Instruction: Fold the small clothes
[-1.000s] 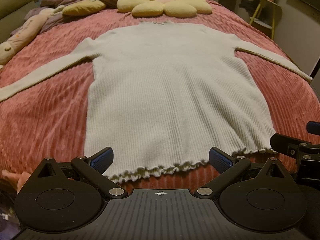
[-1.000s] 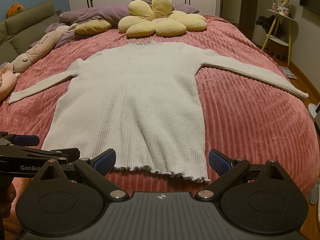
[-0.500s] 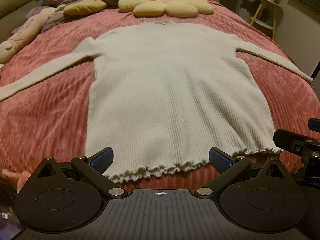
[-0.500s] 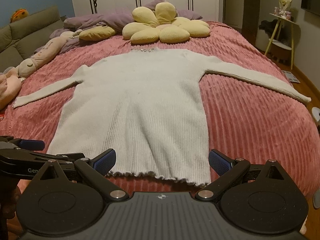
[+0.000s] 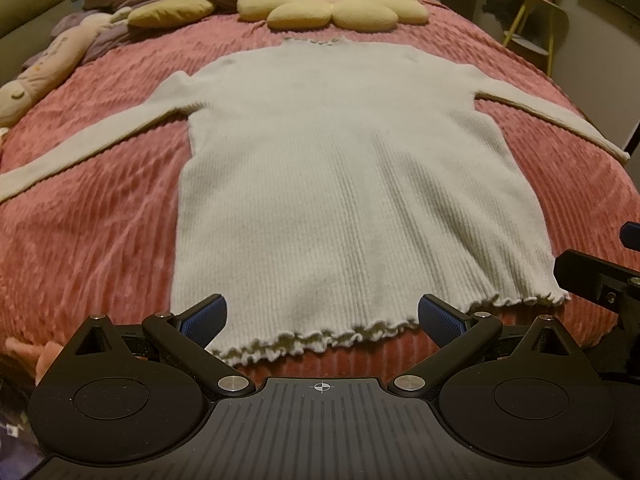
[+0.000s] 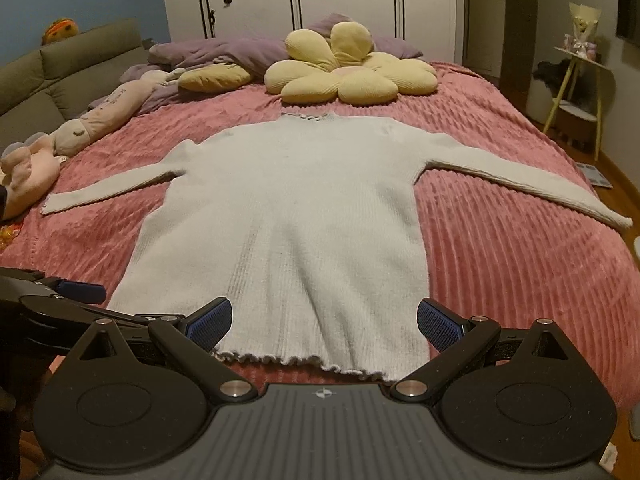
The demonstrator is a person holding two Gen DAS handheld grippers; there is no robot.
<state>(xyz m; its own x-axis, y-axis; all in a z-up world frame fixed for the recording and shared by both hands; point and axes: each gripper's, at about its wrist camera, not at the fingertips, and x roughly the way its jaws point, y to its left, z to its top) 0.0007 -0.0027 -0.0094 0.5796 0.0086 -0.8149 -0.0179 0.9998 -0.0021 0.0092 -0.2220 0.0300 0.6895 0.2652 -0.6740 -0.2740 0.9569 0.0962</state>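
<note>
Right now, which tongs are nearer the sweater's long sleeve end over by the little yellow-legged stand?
Right. The right tongs sit at the hem's right part, on that sleeve end's side; the left tongs sit toward the hem's left corner.

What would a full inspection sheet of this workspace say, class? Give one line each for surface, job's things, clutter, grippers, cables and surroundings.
Surface: bed with pink ribbed bedspread.
Job's things: pale ribbed sweater lies flat and unfolded, both sleeves spread, frilled hem nearest the grippers.
Clutter: yellow flower cushion, purple duvet and pink plush toy at the far end and side.
Grippers: left gripper and right gripper both open, empty, just short of the hem.
Cables: nothing seen.
Surroundings: white wardrobe, olive sofa, yellow-legged side table.
</note>
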